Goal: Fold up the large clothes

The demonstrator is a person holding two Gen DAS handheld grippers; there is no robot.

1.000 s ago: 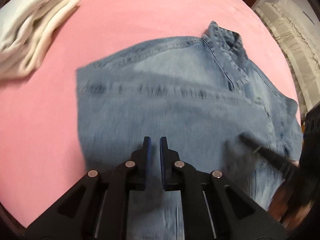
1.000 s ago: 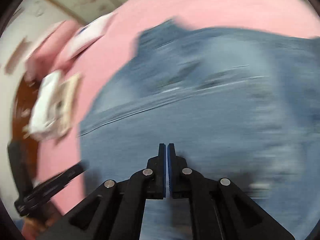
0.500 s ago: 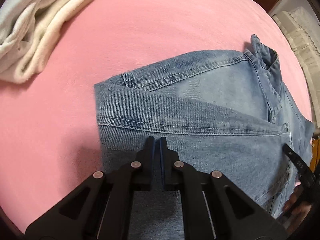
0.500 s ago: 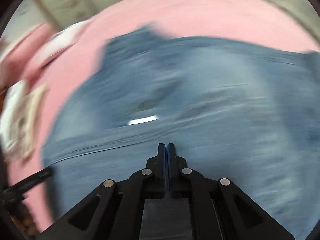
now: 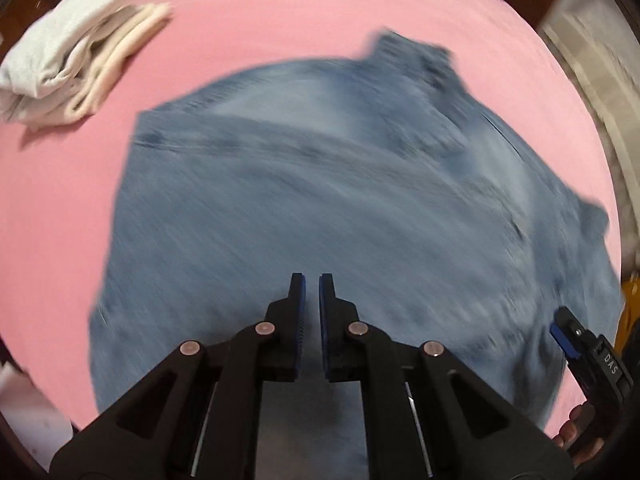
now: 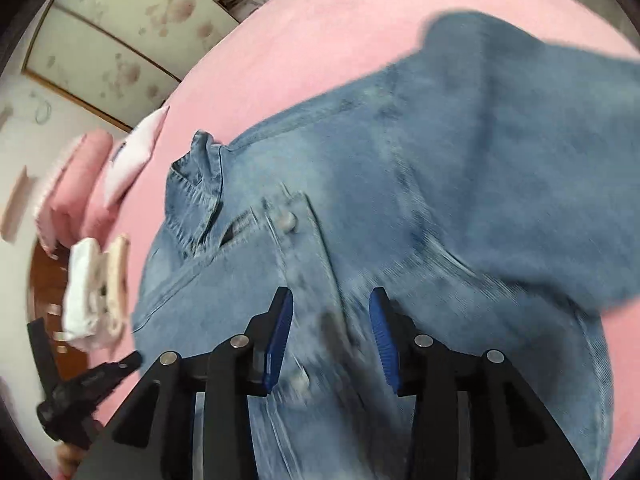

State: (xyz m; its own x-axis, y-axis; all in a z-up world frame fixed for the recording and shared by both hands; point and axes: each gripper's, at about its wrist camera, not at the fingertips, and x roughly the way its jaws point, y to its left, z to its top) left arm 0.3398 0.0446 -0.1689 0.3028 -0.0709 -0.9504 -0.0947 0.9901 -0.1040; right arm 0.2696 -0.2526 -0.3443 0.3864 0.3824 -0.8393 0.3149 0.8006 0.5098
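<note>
Denim shirt (image 6: 400,200) lies spread mid-frame on the pink bed (image 5: 280,20). My right tongs (image 6: 330,328), pinched a second ago, are opening with nothing between; left tongs (image 5: 311,300) stay narrow, empty. That fold's released.

You have a faded light-blue denim shirt (image 6: 460,184), darker blue along its seams and collar, spread over a plain pink bedsheet (image 5: 280,16). Your left gripper (image 5: 311,280) is black with blue pads and silver rivets, and your right gripper (image 6: 330,298) matches it (the blue shows brighter there). The folded clothes (image 5: 76,48) on the sheet are white and cream. The cushions (image 6: 80,184) are pink, one white-faced. The sliding panels (image 6: 120,20) are pale, dotted with pinkish blossoms in brown frames.
</note>
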